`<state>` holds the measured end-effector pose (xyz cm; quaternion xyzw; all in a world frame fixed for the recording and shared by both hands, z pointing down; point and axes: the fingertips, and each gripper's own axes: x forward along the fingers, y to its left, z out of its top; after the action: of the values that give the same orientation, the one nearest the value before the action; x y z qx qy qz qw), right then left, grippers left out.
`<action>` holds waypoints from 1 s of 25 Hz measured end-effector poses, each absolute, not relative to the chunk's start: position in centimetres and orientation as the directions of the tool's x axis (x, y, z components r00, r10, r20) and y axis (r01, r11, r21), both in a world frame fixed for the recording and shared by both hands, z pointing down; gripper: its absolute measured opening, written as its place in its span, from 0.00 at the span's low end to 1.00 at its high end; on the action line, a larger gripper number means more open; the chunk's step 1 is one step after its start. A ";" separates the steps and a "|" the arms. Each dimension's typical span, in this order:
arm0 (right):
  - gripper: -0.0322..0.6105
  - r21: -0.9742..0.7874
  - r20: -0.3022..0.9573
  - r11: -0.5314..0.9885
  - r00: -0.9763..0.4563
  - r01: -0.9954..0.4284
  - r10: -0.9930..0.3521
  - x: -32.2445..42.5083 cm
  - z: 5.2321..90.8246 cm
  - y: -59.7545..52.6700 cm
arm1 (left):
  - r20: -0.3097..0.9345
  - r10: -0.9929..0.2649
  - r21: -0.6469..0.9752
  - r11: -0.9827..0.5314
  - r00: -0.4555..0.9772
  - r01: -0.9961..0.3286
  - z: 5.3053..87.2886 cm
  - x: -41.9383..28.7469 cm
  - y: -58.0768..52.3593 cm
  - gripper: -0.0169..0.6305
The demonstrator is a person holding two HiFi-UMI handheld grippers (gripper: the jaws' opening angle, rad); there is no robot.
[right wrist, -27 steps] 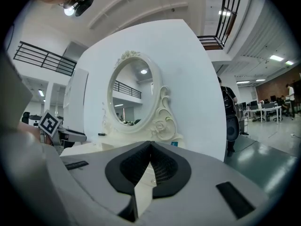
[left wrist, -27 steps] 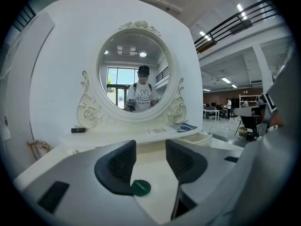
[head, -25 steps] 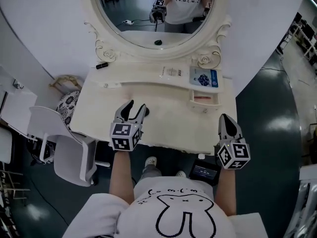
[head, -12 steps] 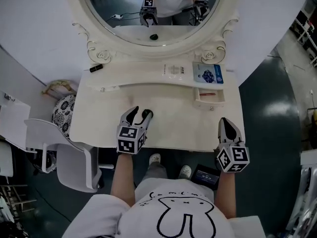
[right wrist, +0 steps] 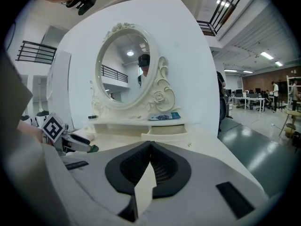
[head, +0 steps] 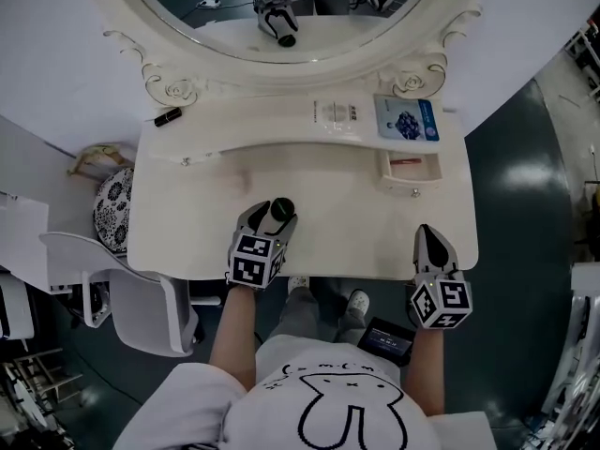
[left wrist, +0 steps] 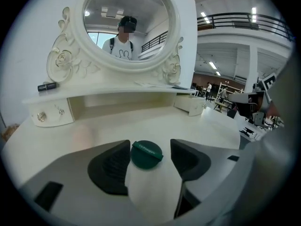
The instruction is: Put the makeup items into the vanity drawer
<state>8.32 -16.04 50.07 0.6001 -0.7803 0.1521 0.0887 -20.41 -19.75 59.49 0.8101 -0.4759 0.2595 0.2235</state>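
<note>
A round dark green makeup jar (head: 281, 209) stands on the cream vanity top (head: 356, 223). My left gripper (head: 271, 217) reaches around it, and its jaws are opening. In the left gripper view the green lid (left wrist: 146, 154) sits between the pads, close to the left pad with a gap on the right. My right gripper (head: 427, 238) is shut and empty at the front right edge; its pads (right wrist: 162, 166) meet. The small right-hand drawer (head: 409, 168) stands open with something red inside.
On the shelf under the oval mirror (head: 281, 7) lie a black lipstick (head: 168, 116), a white packet (head: 336, 112) and a blue packet (head: 407, 118). A white chair (head: 122, 293) stands left of the vanity. The left drawer (left wrist: 47, 117) is closed.
The left gripper has slid forward so the green jar now sits between its jaws, which stand wider. The head view has shifted. The right gripper has stayed put.
</note>
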 end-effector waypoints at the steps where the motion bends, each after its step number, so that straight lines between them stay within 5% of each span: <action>1: 0.07 -0.133 0.326 0.230 -0.262 -0.964 -0.908 8.2 50.4 -16.1 | 0.647 -0.643 0.110 -0.453 0.410 -0.884 60.0 -20.4 -19.8 0.46; 9: 0.07 -0.139 0.339 0.219 -0.255 -0.966 -0.905 7.0 51.0 -17.4 | 0.719 -0.583 0.051 -0.499 0.378 -0.865 62.1 -20.3 -20.5 0.47; 15: 0.07 -0.136 0.324 0.234 -0.266 -0.963 -0.908 6.5 50.3 -18.8 | 0.727 -0.557 0.048 -0.541 0.401 -0.839 61.8 -20.4 -20.6 0.36; 18: 0.07 -0.132 0.316 0.246 -0.276 -0.960 -0.908 6.2 50.0 -19.2 | 0.696 -0.596 0.047 -0.517 0.399 -0.855 60.8 -20.7 -21.4 0.12; 25: 0.07 -0.114 0.271 0.249 -0.271 -0.962 -0.924 6.1 47.9 -20.3 | 0.661 -0.621 0.042 -0.529 0.421 -0.848 58.8 -20.8 -22.7 0.12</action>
<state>6.10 -20.29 47.89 0.5990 -0.7868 0.1290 0.0738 -20.77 -22.67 58.76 0.8214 -0.4470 0.2998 0.1887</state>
